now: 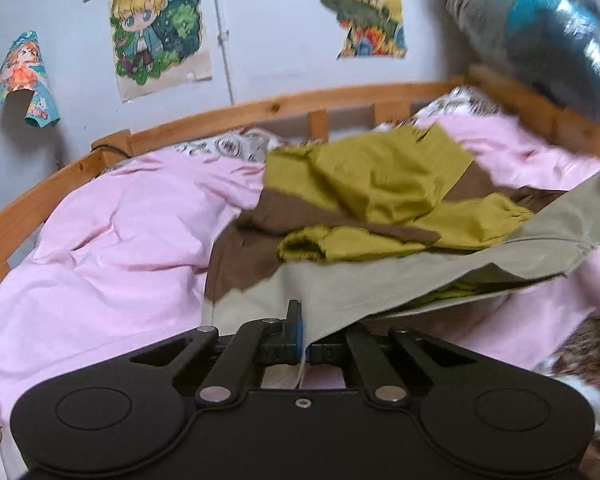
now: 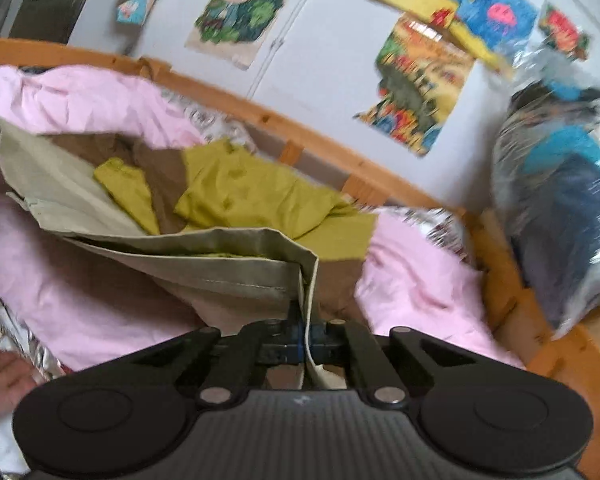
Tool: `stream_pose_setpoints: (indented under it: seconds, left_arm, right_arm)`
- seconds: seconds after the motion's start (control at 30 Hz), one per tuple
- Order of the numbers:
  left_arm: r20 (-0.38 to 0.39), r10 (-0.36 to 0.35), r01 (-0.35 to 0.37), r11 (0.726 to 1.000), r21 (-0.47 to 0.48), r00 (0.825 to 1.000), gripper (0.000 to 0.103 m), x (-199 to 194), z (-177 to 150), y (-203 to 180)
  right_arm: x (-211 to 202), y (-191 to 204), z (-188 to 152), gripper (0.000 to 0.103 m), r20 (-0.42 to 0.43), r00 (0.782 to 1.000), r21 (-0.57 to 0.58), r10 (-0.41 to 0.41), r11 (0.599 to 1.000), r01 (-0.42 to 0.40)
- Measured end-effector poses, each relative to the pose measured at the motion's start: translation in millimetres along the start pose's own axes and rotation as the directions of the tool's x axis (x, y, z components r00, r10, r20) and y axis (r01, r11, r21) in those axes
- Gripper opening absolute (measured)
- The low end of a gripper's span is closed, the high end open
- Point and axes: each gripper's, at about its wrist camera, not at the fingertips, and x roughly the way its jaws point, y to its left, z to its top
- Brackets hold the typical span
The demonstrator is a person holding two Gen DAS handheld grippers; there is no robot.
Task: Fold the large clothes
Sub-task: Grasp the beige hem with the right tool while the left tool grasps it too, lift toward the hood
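A large garment in beige, brown and olive-yellow panels [image 1: 364, 184] lies crumpled on a pink bedsheet [image 1: 112, 232]. My left gripper [image 1: 302, 330] is shut on the garment's beige hem [image 1: 380, 280] and lifts it off the bed. In the right wrist view the same garment [image 2: 244, 188] spreads ahead, and my right gripper [image 2: 309, 326] is shut on another part of the beige hem [image 2: 236, 272], which folds over between the fingers. The hem hangs taut between both grippers.
A wooden bed rail [image 1: 220, 116] curves behind the bedsheet, also in the right wrist view [image 2: 320, 148]. Cartoon posters [image 1: 156, 28] hang on the wall. A shiny plastic-wrapped bundle [image 2: 560, 216] stands at the right. A bare foot [image 2: 0, 380] shows at the lower left.
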Motion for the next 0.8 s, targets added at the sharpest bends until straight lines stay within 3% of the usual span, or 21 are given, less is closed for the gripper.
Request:
stream_pose_setpoints:
  seconds: [0.27,0.43,0.6,0.8]
  left_arm:
    - [0.076,-0.096,0.100,0.994,-0.051,0.993,0.000,-82.9,15.5,7.3]
    - [0.092,-0.110,0.118,0.990,-0.075,0.990,0.000,-95.5,49.6,13.2]
    - [0.123,-0.072,0.078,0.996,-0.044,0.990,0.000,-59.7,105.6,16.3]
    - [0.093,0.004,-0.003,1.000,-0.014,0.996,0.000,31.7,178.0,19.3]
  right_arm:
    - [-86.0,-26.4,25.2,0.002,0.061,0.994,0.070,-0.094,0.994,0.089]
    - [-121.1,-24.4,37.3,0.002,0.091,0.988,0.042,-0.126,0.992,0.123]
    - [-94.1,-37.8,64.7,0.002,0.134,0.977,0.019,-0.163,0.987,0.162]
    - [2.6,-69.2,108.8,0.002,0.135,0.973,0.020,-0.187,0.982,0.186]
